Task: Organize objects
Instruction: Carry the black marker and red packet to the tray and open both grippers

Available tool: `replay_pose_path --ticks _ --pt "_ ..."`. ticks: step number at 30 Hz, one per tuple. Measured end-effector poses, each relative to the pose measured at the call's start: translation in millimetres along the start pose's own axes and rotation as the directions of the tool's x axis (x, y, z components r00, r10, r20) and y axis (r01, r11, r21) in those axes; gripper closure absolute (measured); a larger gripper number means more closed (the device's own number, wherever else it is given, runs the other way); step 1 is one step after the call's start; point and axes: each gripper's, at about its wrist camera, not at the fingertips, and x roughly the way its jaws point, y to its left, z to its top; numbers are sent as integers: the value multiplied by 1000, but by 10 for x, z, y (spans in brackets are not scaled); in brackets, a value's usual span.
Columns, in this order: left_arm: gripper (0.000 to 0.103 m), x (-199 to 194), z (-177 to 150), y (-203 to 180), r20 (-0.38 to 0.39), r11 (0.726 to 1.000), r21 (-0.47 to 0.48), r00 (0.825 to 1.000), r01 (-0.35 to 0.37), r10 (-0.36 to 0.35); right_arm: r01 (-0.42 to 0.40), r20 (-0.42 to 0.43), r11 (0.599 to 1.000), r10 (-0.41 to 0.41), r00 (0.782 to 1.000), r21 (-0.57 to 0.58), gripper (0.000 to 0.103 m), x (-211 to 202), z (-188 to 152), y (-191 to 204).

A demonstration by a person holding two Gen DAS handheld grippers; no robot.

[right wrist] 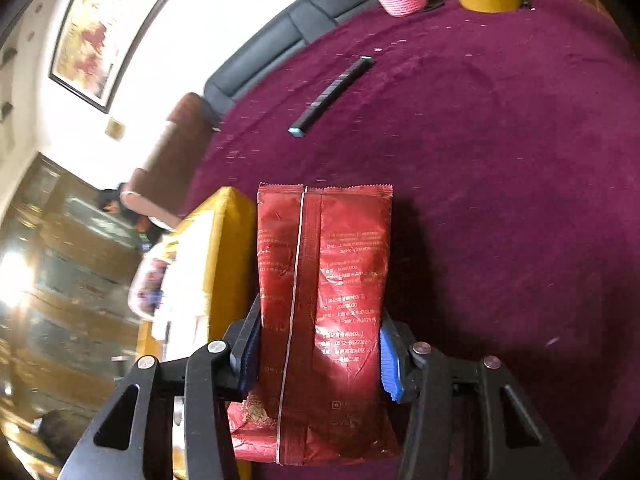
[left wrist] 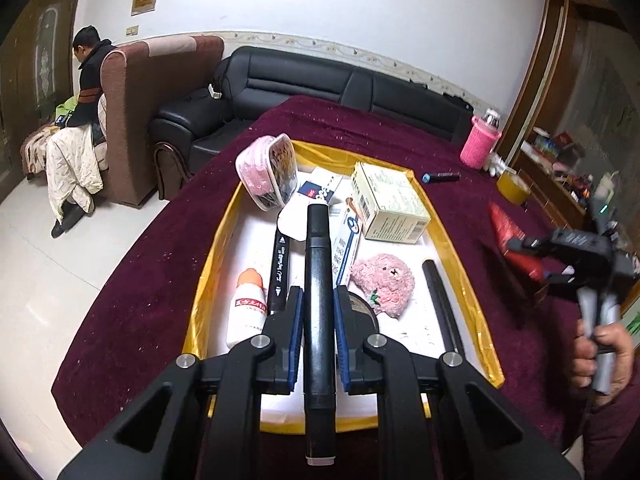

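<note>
Left wrist view: left gripper has its jaws pinching a black marker at mid-barrel.
Marker axis: runs straight ahead along the fingers, far end toward the upper centre of the frame, near end at the bottom edge.
Marker position: held over the yellow-rimmed tray, above its centre lane; a release would likely drop it inside.
Right wrist view: right gripper has its jaws pinching a red foil packet across its width.
Packet axis: lengthwise along the fingers, back seam facing the camera.
Packet position: over the maroon worktop, just right of the tray wall; judged to need a leftward carry.
Nearer arm: left is already over the tray.
Loose item: black bar-shaped object lies on the worktop, well apart, at upper centre.
Legible writing: packet shows small Chinese print and "0512-" digits; brand unreadable. Second marker in the tray carries print too small to read.
</note>
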Motion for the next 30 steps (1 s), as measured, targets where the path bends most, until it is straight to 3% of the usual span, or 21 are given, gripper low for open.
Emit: replay_pose_path --ticks 4,9,15,22,27,30 --pt "89 152 34 -71 -36 1000 19 999 -6 7 -65 -29 994 63 998 -87 50 -45 -65 442" --pt "89 323 128 -90 -61 997 41 996 -66 68 -126 -116 978 108 987 -164 50 167 -211 955" --pt "89 523 215 29 -109 993 42 988 -108 112 -88 -199 966 39 979 -243 50 621 -450 1305" --pt "86 472 221 101 -86 996 5 992 -87 88 -9 -179 942 -55 982 -336 50 791 -576 1558" --pt "46 287 244 149 -29 996 -29 996 -90 89 52 -147 910 -123 982 -410 48 805 -672 1603" --pt "33 154 258 194 0 995 -51 997 -82 83 81 -134 893 -156 979 -443 46 830 -714 1645"
